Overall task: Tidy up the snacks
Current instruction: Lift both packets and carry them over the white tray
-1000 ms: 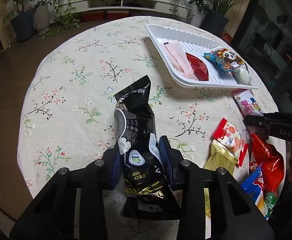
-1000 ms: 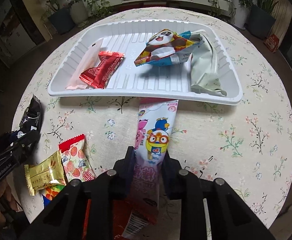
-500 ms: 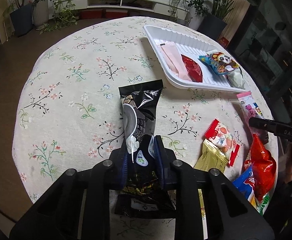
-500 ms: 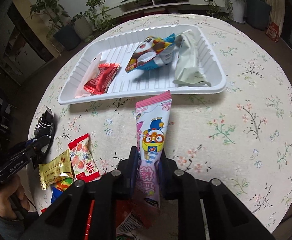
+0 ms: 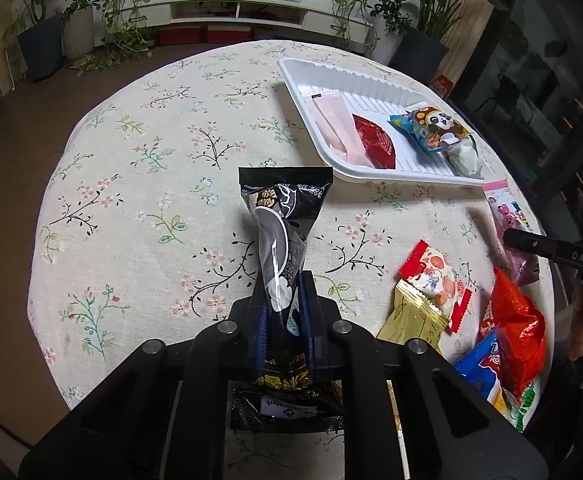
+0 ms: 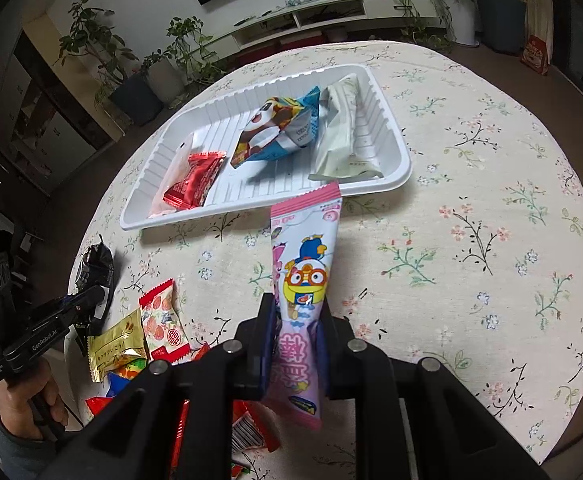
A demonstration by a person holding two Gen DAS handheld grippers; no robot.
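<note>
Two grippers clamp snack packets over a flowered tablecloth

The left gripper (image 5: 284, 312) is closed on a black packet (image 5: 281, 216), its top standing up off the table (image 5: 139, 184). The right gripper (image 6: 296, 334) pinches a pink cartoon packet (image 6: 305, 256), whose far end reaches the near rim of the white tray (image 6: 387, 120). Four snacks lie in the tray; loose packets (image 5: 431, 280) sit near the table's right edge.

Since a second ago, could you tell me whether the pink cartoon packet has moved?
Yes. The pink cartoon packet has lifted off the cloth; its top now overlaps the white tray's near rim.
</note>
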